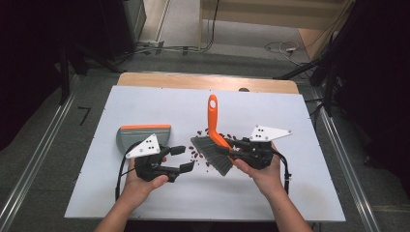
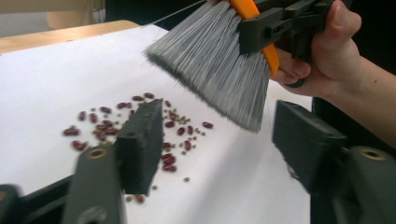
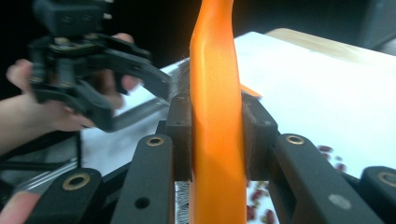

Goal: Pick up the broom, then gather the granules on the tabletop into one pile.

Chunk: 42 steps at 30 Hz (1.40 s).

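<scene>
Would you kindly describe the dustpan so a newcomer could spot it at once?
On the white table, look to its left half, just beyond the left claw. The dustpan lies flat there: grey with an orange front edge, unlike the brush, which has an orange handle and bristles.

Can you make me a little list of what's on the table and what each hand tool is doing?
table: white top
brush: orange handle, grey bristles, lifted over the beans
beans: small red heap on the table
dustpan: grey with orange edge, lying flat
right gripper: jaws clamped on the brush handle
left gripper: jaws open, nothing between them
</scene>
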Motion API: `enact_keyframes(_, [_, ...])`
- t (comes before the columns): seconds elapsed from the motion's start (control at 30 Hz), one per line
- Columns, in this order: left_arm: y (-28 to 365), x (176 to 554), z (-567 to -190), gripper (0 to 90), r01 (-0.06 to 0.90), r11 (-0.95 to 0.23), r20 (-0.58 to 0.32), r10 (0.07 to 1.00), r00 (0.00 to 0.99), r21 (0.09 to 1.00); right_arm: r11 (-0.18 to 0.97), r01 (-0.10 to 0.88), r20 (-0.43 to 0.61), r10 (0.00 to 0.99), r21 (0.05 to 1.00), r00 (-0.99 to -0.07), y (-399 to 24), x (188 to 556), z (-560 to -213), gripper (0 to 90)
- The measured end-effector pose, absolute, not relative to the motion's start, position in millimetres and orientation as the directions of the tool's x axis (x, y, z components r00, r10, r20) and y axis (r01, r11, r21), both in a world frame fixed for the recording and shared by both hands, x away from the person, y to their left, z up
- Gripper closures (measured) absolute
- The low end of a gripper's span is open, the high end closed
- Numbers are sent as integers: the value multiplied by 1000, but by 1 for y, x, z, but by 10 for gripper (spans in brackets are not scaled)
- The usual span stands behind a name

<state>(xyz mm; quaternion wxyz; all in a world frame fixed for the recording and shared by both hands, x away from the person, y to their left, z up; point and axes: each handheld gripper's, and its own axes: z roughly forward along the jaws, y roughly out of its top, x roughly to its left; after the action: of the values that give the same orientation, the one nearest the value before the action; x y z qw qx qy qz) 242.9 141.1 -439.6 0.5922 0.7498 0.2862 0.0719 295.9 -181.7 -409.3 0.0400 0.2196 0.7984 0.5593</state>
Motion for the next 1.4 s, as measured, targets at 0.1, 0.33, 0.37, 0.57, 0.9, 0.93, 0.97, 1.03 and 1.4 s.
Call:
enact_keyframes(0.1, [150,240,-438,124,335,-123,-218,547,808,934,269,314,166,458,910,-873,-188,299,-410,679])
enact_keyframes(0.33, [171,240,-442,0,329,-86,-216,598,772,940,258,332,148,543,907,-826,-198,304,-407,679])
enact_keyframes(0.37, [175,240,-442,0,329,-76,-217,610,762,941,263,337,141,560,904,-817,-200,305,-406,680])
enact_keyframes(0.57, [190,241,-441,0,326,-44,-218,657,721,944,256,370,131,639,893,-758,-214,312,-408,679])
enact_keyframes(0.9, [205,241,-441,0,323,-16,-226,682,696,946,216,431,149,729,876,-668,-242,328,-412,679])
enact_keyframes(0.93, [206,241,-441,0,327,-12,-233,677,698,945,213,438,149,738,874,-658,-245,329,-411,679])
enact_keyframes(0.97, [207,240,-441,0,327,-9,-235,676,698,945,212,446,153,743,870,-652,-248,330,-411,679])
enact_keyframes(1.03, [208,240,-441,0,326,-9,-233,679,696,945,207,456,153,758,866,-635,-251,331,-409,679])
enact_keyframes(1.4, [210,242,-443,0,325,-3,-234,689,686,946,253,492,85,820,833,-566,-254,340,-403,679])
